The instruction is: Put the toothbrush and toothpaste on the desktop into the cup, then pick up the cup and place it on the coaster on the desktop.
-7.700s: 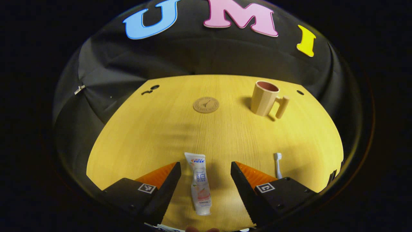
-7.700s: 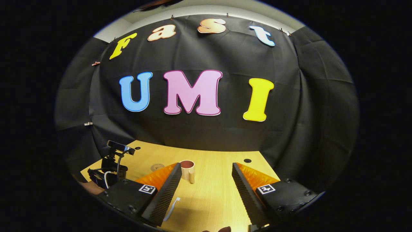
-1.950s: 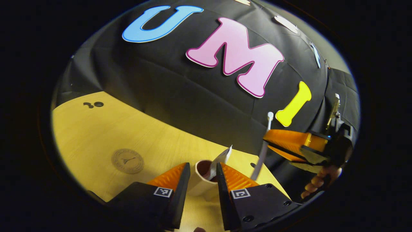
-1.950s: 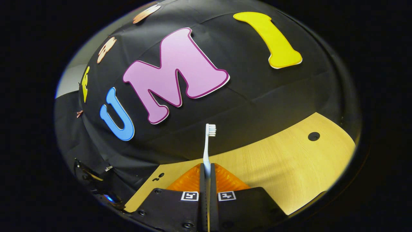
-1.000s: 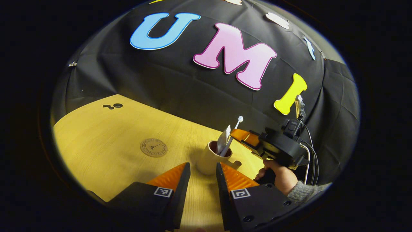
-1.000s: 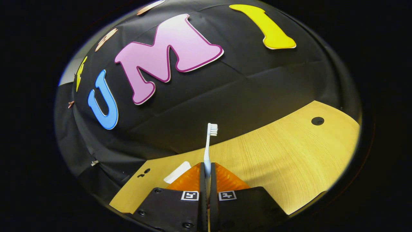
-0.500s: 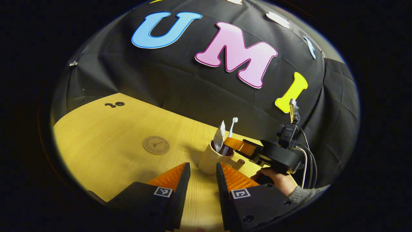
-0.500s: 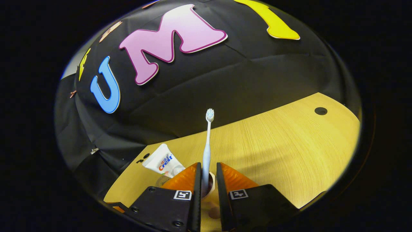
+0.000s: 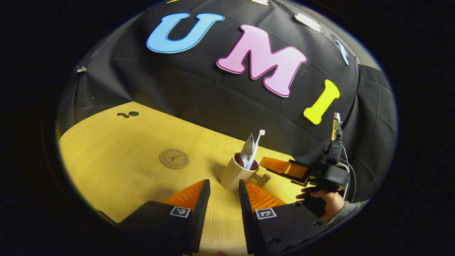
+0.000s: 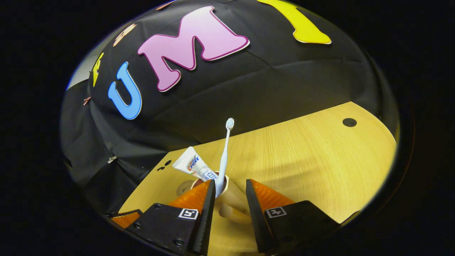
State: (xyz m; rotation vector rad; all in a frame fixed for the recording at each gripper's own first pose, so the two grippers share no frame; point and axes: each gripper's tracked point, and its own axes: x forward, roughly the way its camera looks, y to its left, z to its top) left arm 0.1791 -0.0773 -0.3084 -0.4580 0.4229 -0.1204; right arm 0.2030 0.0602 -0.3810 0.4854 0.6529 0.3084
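Left gripper view: nearest, the left gripper (image 9: 224, 185) is seen with its fingers parted and nothing held between them, low over the desktop (image 9: 117, 167). Just beyond stands the cup (image 9: 235, 174), upright, with the toothbrush (image 9: 256, 145) and toothpaste (image 9: 246, 153) leaning inside it. To its right the right gripper (image 9: 280, 166) is held by a hand (image 9: 325, 202), released, its fingers apart beside the cup's handle. Farther left the coaster (image 9: 174, 158) lies well apart from the cup. In the right gripper view, the cup (image 10: 231, 199) is seen between the parted fingers.
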